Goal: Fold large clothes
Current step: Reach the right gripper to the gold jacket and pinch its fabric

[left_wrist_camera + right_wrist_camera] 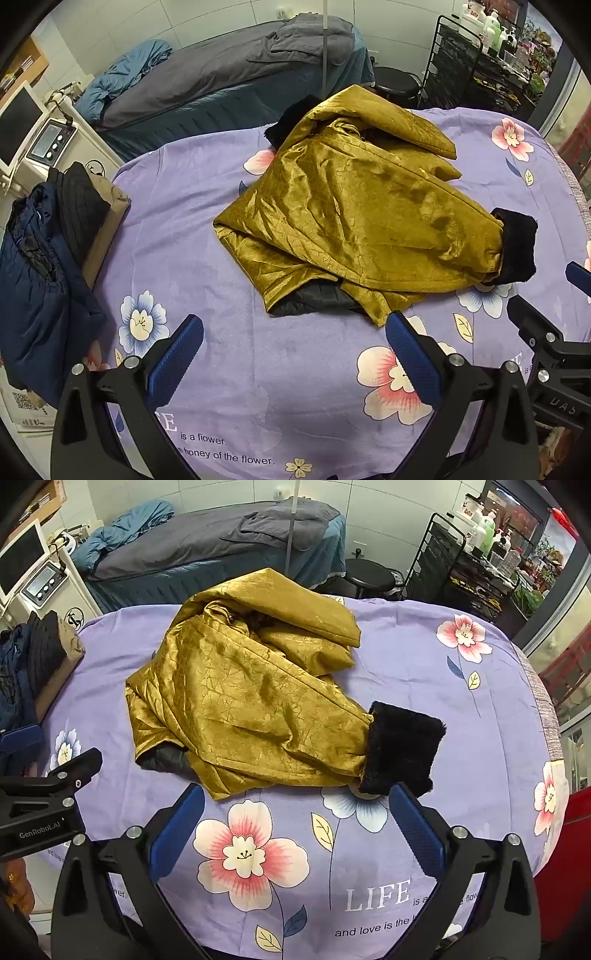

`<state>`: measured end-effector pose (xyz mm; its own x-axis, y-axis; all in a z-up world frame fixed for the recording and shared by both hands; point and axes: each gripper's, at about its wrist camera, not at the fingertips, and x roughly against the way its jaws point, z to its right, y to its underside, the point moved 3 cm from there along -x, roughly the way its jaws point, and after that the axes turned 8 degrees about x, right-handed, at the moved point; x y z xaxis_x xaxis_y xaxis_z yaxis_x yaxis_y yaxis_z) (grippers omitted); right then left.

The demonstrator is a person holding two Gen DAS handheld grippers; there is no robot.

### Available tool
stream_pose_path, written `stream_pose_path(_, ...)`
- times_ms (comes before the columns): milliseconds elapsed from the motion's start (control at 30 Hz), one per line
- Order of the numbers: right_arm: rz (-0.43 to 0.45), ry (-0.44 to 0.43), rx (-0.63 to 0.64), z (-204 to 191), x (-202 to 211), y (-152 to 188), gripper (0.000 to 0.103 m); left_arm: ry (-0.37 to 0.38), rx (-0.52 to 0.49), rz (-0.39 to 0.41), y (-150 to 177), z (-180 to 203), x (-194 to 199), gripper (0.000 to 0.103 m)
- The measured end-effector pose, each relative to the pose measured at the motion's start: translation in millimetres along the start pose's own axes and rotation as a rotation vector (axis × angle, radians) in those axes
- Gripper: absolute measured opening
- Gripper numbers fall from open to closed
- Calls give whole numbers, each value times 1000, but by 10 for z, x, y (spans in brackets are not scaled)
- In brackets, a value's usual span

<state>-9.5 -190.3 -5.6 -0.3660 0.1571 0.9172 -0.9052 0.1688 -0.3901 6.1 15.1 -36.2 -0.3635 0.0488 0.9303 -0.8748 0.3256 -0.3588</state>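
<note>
- Gold, shiny cloth makes up the big crumpled gold coat with black fuzzy cuffs (pixel 354 206). It lies in a heap on the purple flowered bed sheet (pixel 207 206), just ahead of both grippers and touching neither.
- The left gripper (pixel 295 354) is spread wide with nothing between its blue pads. The coat's near hem sits right past its right-side finger (pixel 413 362).
- The right gripper (pixel 295 834) is spread wide too, and holds nothing. The black fuzzy sleeve cuff (pixel 402 746) lies just past the tip of its right-side finger.
- The cloth looks slippery. A pinch on one thin layer could slide off, and the coat would flop back down.
- The coat is bunched in many layers. A grab at the near hem might catch the dark grey lining (pixel 317 299) that peeks out, or two layers at once. Then the coat would come up twisted, not flat.
- The sleeve lies across the body of the coat. If only the cuff gets pulled, I think the rest will drag along in a lump.
- The two grippers are close, side by side. They could bump when both reach in.
- A pile of dark blue and black padded clothes (pixel 48 251) sits far off to the left gripper's left side. A wide swing of the coat could knock it.
- The sheet could get pinched along with the coat.
</note>
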Motion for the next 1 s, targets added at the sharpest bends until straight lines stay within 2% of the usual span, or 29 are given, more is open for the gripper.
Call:
stream_pose_path(333,26,-27,18,45,-68,-14,99,-5,-6,-5,17,7,-28,97)
stream_pose_path(500,22,-91,82,14,-335,-166,99,-11,-14,-24,56,-3,-66,97)
stream_pose_path(600,40,-99,133,-34,-454,-329,99,-22,-8,-24,65,-41,-75,97)
stream_pose_path(733,19,-148,178,-128,-601,-464,99,-29,16,-18,49,-109,-85,97)
stream_pose_path(833,38,-143,232,-196,-689,-590,99,-24,33,-30,34,-140,-125,97)
stream_pose_path(1000,-11,-140,306,-230,-1105,-762,97,-25,60,-57,51,-230,-210,97)
